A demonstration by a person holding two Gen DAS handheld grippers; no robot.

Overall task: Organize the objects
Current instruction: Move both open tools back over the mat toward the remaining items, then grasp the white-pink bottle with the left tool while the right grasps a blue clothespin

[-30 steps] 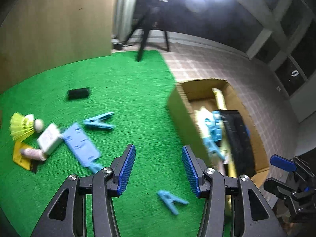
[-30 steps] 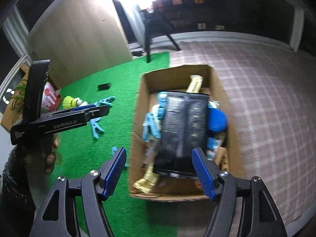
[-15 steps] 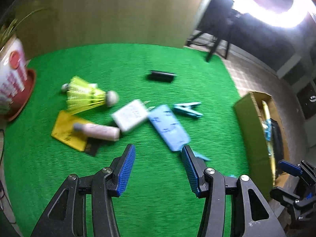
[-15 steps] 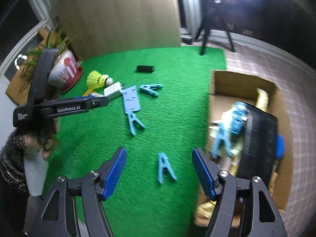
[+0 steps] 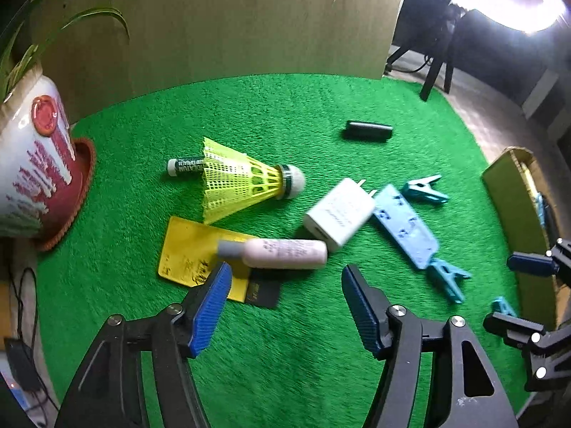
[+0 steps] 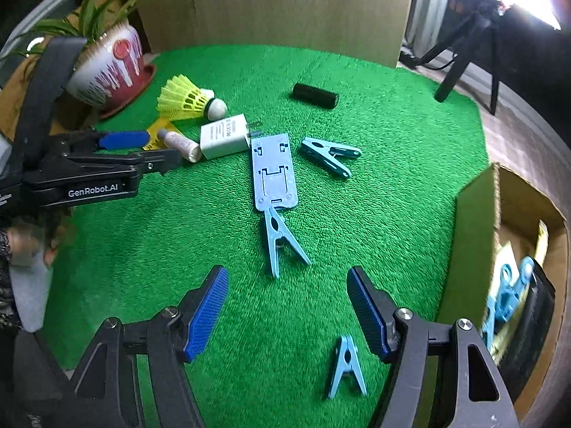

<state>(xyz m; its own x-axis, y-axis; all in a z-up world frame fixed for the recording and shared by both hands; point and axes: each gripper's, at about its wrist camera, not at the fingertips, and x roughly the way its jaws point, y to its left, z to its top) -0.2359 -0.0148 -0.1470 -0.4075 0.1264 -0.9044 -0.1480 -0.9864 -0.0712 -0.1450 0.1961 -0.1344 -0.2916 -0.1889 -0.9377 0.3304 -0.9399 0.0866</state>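
Loose objects lie on a green mat [image 5: 285, 356]. My left gripper [image 5: 285, 278] hangs over it, jaws opening, nothing between them. Just past its fingertips lies a pink bottle [image 5: 282, 253] across a yellow card [image 5: 185, 249] and a black card [image 5: 262, 290]. Beyond are a yellow shuttlecock [image 5: 239, 182], a white charger [image 5: 339, 214] and a blue phone stand [image 5: 407, 226]. My right gripper [image 6: 287, 278] is open above a light blue clip [image 6: 280, 242]. Another clip [image 6: 346, 367] lies under its right finger and a teal clip [image 6: 330, 157] farther off. The left gripper [image 6: 150, 149] shows at the left.
A cardboard box [image 6: 474, 235] holding clips and a dark pouch stands off the mat's right side. A potted plant [image 5: 32, 164] sits at the mat's left edge. A black cylinder [image 5: 369, 130] and a small dark tube [image 5: 183, 166] lie at the back. A wooden panel [image 5: 249, 18] stands behind.
Both grippers swung left from the box to over the loose objects on the mat. The left jaws stand wider than before. The right jaws kept the same width.
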